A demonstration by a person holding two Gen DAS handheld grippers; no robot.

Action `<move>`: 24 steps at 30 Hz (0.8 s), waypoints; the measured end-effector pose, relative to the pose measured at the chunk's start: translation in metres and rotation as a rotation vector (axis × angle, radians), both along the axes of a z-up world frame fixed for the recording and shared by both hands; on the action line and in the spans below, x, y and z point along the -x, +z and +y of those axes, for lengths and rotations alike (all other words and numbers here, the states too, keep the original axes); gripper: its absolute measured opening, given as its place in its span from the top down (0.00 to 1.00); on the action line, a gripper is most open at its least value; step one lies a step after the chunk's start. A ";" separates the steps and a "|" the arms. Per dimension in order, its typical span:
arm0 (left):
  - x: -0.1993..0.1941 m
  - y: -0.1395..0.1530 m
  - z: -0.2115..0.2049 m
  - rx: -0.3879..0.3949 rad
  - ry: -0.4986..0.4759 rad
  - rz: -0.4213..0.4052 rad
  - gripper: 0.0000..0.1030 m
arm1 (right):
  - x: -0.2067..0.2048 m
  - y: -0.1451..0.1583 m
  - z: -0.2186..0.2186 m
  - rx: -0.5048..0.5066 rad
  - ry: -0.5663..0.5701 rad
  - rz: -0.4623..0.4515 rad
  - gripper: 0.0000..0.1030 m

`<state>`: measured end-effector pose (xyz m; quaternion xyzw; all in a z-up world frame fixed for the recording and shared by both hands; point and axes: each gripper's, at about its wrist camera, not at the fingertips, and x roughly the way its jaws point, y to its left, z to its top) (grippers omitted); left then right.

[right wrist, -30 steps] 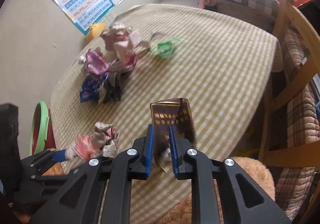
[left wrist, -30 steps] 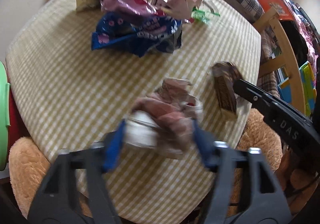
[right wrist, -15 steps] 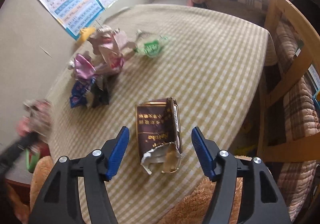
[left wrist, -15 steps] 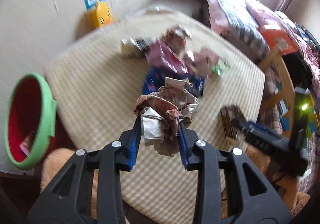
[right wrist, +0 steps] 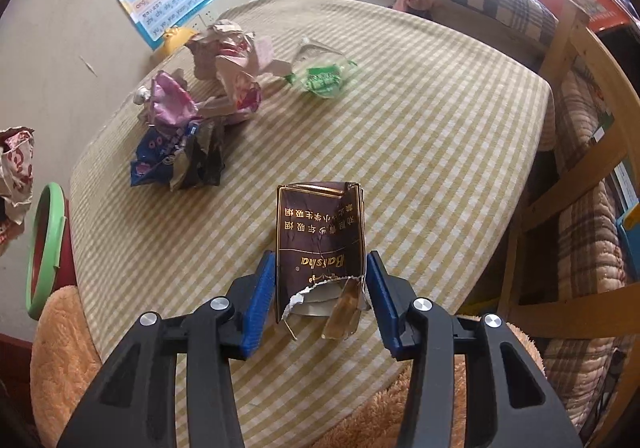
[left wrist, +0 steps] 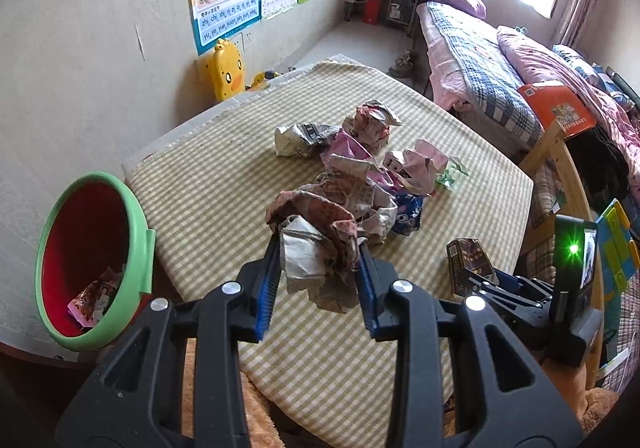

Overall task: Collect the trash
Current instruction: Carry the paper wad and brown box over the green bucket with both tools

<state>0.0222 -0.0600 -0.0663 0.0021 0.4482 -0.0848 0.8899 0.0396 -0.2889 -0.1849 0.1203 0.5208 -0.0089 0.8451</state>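
Observation:
My left gripper (left wrist: 318,284) is shut on a crumpled paper wad (left wrist: 320,244) and holds it above the checked table (left wrist: 200,207); the wad also shows at the left edge of the right wrist view (right wrist: 14,175). A green-rimmed red bin (left wrist: 92,260) stands left of the table with trash inside. My right gripper (right wrist: 320,288) straddles a torn brown cigarette pack (right wrist: 320,244) lying on the table; its pads sit right at the pack's sides, and a squeeze cannot be made out. A pile of wrappers (right wrist: 192,119) lies further back.
A green wrapper (right wrist: 320,77) lies beside the pile. A wooden chair (right wrist: 568,151) stands at the table's right edge, with a bed (left wrist: 480,59) beyond. A yellow duck toy (left wrist: 226,67) sits by the wall. Fuzzy orange cushions (right wrist: 60,340) lie below the table's near edge.
My left gripper closed on the paper wad and lifted it off the table, swinging toward the bin. My right gripper opened off the pack, then narrowed around its sides.

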 end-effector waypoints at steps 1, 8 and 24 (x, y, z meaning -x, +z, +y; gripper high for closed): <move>0.001 0.001 0.002 0.000 0.003 -0.007 0.68 | 0.001 0.004 0.001 0.005 0.001 -0.015 0.59; 0.003 0.012 0.022 0.015 0.042 -0.053 0.68 | 0.014 0.048 0.017 -0.002 -0.001 -0.156 0.59; 0.007 0.027 0.069 0.075 0.113 -0.101 0.68 | 0.023 0.138 0.072 -0.066 0.079 -0.363 0.59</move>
